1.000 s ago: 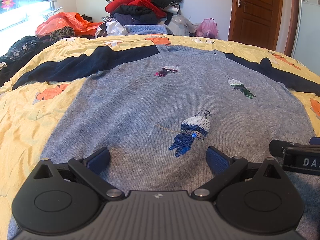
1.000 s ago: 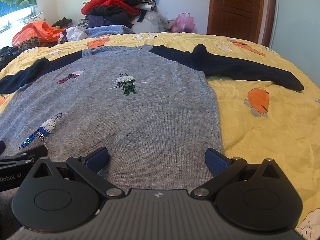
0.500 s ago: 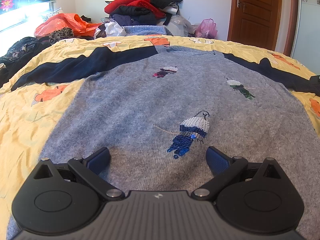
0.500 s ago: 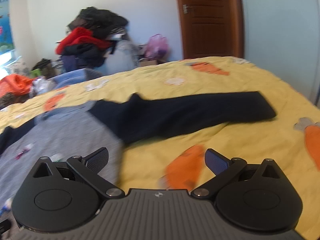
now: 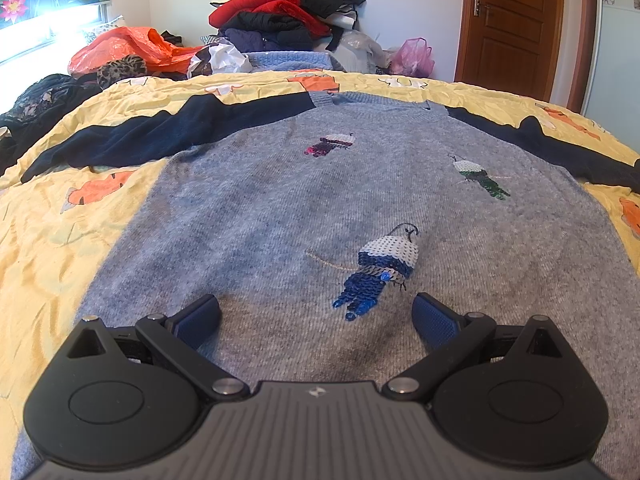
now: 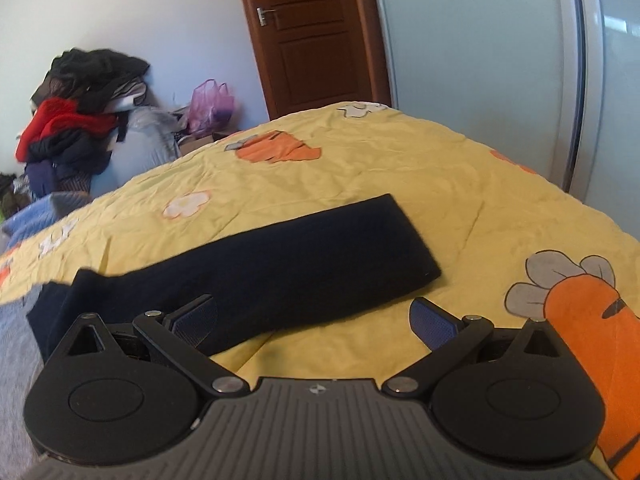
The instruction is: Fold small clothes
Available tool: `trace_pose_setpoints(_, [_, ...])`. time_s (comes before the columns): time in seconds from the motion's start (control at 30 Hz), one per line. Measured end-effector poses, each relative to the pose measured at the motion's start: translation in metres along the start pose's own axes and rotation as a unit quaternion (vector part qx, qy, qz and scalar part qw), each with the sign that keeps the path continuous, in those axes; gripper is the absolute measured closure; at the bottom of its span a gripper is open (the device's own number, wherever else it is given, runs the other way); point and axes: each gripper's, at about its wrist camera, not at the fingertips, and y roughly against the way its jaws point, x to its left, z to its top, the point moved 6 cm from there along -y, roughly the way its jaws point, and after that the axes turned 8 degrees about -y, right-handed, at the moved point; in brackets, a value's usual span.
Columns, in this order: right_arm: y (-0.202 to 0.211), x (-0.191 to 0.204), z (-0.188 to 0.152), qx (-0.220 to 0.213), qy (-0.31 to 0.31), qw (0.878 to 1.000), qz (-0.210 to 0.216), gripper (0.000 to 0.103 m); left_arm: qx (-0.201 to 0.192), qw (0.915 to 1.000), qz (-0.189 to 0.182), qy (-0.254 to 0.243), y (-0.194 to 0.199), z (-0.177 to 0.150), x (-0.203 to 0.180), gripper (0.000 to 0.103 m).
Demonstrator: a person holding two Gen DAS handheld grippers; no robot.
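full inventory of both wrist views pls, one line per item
sweater: 1, grey body with navy sleeves, spread flat on the bed
sequin birds: 3, blue-white, pink, green, on the sweater front
right sleeve: 1, navy, lying flat across the bedspread, cuff toward the wardrobe
bedspread: 1, yellow with orange carrot prints, covers the bed
clothes pile: 1, red, black and navy, against the far wall
orange bag: 1, at the bed's far left
pink bag: 1, on the floor by the door
door: 1, brown wood, closed
wardrobe: 1, pale blue, right of the door
left gripper: 1, black, blue fingers open over the sweater hem
right gripper: 1, black, blue fingers open at the right sleeve
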Motion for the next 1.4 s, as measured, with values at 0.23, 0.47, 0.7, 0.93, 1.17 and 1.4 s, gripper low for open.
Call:
trace_pose_setpoints(0.23, [-0.023,-0.044,0.025,0.051,-0.208,0.971,0.107,0.004,0.000,1.0000,0.000,0.000,0.000,0.000,0.000,0.000])
trace_pose_setpoints(0.47, [-0.035,-0.067,0.031,0.050,-0.297,0.943,0.142,0.014,0.000,1.0000,0.000,0.000,0.000,0.000,0.000,0.000])
trace_pose_setpoints(0.7, [-0.050,-0.077,0.033,0.030,-0.304,0.945,0.115,0.055,-0.001,1.0000,-0.001,0.000,0.000,0.000,0.000,0.000])
trace_pose_setpoints(0.93, [-0.056,-0.072,0.034,0.009,-0.265,0.961,0.081,0.087,-0.001,1.0000,-0.002,0.000,0.000,0.001,-0.001,0.000])
trace_pose_setpoints(1.17, [-0.011,0.039,0.023,-0.018,-0.111,0.983,0.148,0.086,-0.007,0.9997,-0.020,-0.009,0.001,0.008,-0.005,0.000])
trace_pose_setpoints(1.4, [-0.001,0.198,-0.058,0.052,0.052,0.965,0.252,0.086,-0.110,0.9901,-0.085,-0.019,0.036,0.071,-0.010,0.000])
